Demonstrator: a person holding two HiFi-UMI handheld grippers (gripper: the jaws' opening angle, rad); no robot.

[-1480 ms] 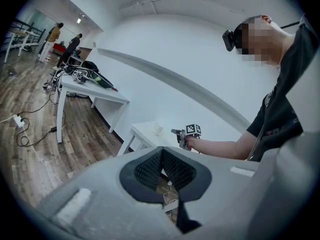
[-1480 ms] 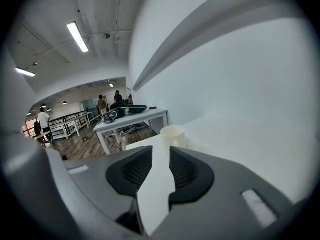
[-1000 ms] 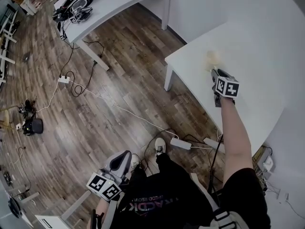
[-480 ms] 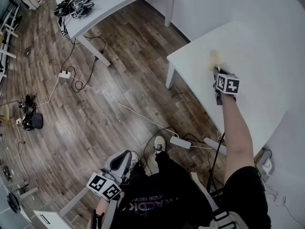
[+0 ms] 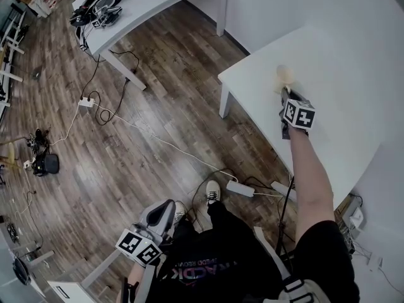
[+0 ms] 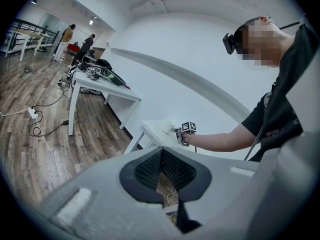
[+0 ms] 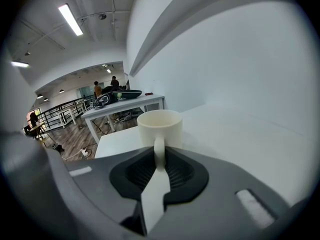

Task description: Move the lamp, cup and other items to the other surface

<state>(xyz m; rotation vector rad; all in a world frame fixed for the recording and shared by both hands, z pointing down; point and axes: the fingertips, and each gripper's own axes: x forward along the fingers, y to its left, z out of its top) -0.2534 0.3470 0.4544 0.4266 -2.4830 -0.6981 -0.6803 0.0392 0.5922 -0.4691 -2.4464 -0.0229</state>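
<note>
A cream cup (image 5: 285,76) stands near the left corner of the white table (image 5: 353,62). My right gripper (image 5: 286,93) reaches it from the near side. In the right gripper view the cup (image 7: 160,125) is upright with its handle toward me. The handle sits between the jaws of the right gripper (image 7: 159,156), which are closing and pinch it. My left gripper (image 5: 162,211) hangs low by the person's leg over the floor. In its own view the left gripper (image 6: 161,159) is shut with nothing in it. No lamp shows.
A second white desk (image 5: 158,2) with dark gear on it stands at the back left. Cables and a power strip (image 5: 240,188) lie on the wooden floor between the tables. A white wall runs behind the cup's table.
The right gripper has edged a little forward toward the cup. The left gripper has stayed where it was.
</note>
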